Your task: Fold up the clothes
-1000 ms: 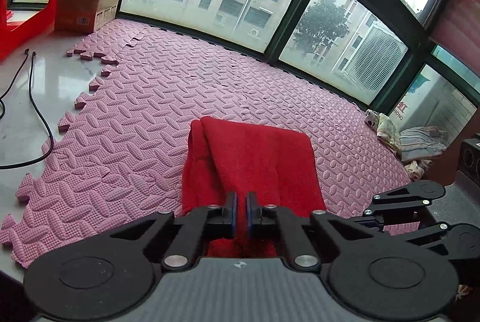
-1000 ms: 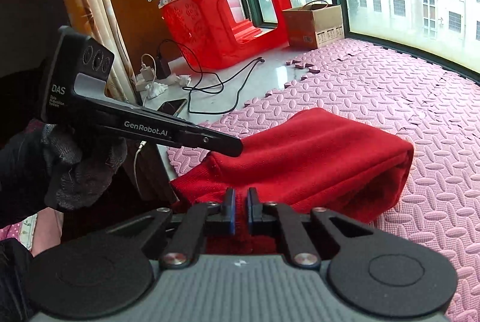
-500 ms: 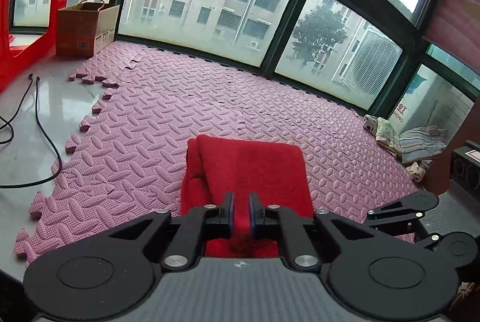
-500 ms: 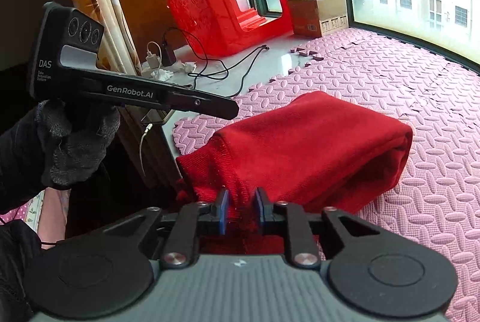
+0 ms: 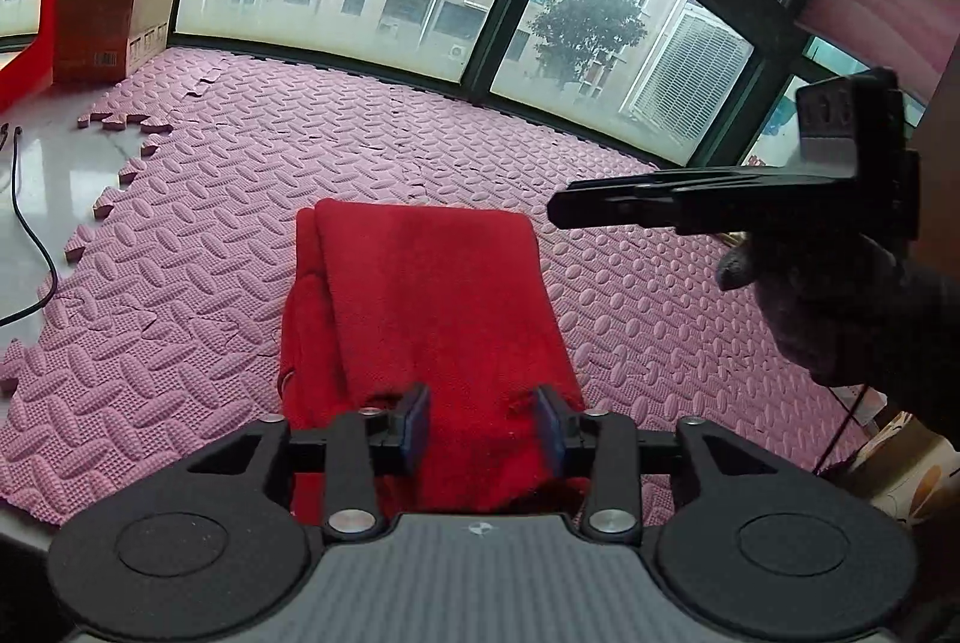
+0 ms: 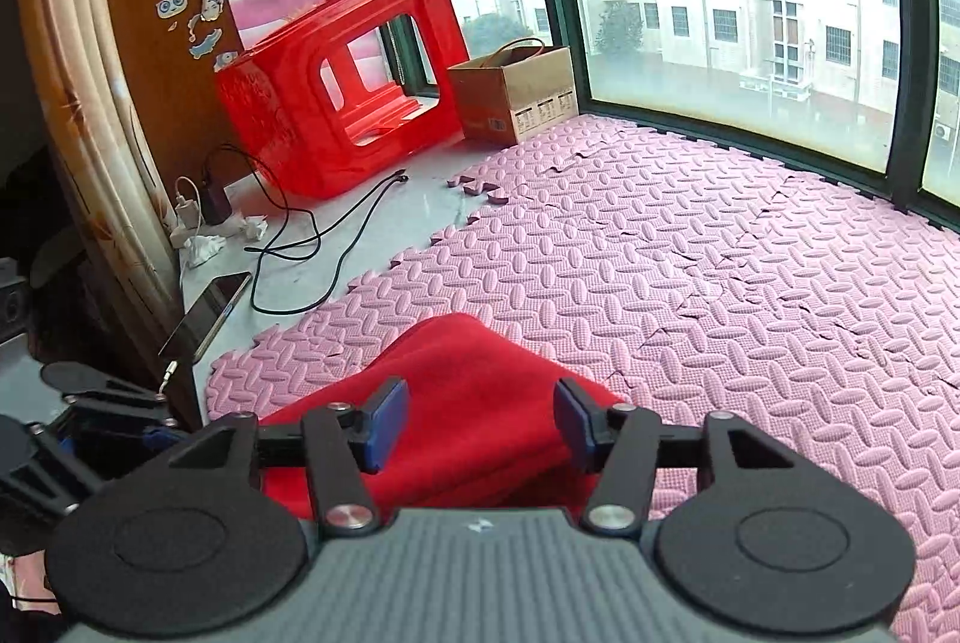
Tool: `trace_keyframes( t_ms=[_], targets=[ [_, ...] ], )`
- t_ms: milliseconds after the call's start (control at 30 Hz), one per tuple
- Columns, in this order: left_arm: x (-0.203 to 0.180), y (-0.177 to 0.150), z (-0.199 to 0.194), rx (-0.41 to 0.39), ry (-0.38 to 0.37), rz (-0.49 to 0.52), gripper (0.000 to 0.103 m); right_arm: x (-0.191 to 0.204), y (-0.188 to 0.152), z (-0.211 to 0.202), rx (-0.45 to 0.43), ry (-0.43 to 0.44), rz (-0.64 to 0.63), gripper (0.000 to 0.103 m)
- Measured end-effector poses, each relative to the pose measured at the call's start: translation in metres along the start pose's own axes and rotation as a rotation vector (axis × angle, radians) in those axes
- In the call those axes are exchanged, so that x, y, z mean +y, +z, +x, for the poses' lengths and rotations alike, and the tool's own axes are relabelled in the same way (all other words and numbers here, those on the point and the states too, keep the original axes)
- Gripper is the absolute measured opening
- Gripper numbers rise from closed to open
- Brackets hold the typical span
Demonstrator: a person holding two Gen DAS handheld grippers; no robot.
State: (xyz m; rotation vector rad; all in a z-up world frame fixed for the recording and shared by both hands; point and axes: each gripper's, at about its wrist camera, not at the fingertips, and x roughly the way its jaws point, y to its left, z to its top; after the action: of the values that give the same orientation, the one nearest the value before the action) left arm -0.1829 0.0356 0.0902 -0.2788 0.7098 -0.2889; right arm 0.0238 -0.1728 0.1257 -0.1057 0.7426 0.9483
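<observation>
A red knitted garment (image 5: pixel 432 319) lies folded into a long strip on the pink foam mat (image 5: pixel 252 199). My left gripper (image 5: pixel 483 424) hovers over its near end, jaws opening, pads clear of the cloth. In the right wrist view the garment (image 6: pixel 474 391) shows under my right gripper (image 6: pixel 480 421), whose jaws are also opening with nothing pinched. The right gripper (image 5: pixel 606 205) appears from the side in the left wrist view, held by a gloved hand (image 5: pixel 828 307) above the mat to the garment's right. The left gripper's linkage (image 6: pixel 90 421) shows at the lower left.
A red plastic stool (image 6: pixel 348 73) lies on its side beside a cardboard box (image 6: pixel 516 97) by the window. Black cables (image 6: pixel 324 235), a charger and a phone (image 6: pixel 207 313) lie on the white sill left of the mat. The mat edge (image 6: pixel 240 373) is jagged.
Both grippers let go of the red garment's near edge and their jaws spread apart. The right gripper swung away to the right and a little up; the garment now lies flat.
</observation>
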Motion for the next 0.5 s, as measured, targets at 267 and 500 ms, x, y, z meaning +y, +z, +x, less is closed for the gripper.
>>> trace_keyframes(
  t_ms=[267,500],
  targets=[
    [0.008,-0.019,-0.028,0.037,0.094,0.083,0.089,-0.043,0.02,0.077,0.171,0.069,0.093,0.07],
    [0.007,-0.041,0.003,0.138,0.175,0.198,0.091,-0.063,0.011,0.109,0.323,0.13,0.14,0.076]
  ],
)
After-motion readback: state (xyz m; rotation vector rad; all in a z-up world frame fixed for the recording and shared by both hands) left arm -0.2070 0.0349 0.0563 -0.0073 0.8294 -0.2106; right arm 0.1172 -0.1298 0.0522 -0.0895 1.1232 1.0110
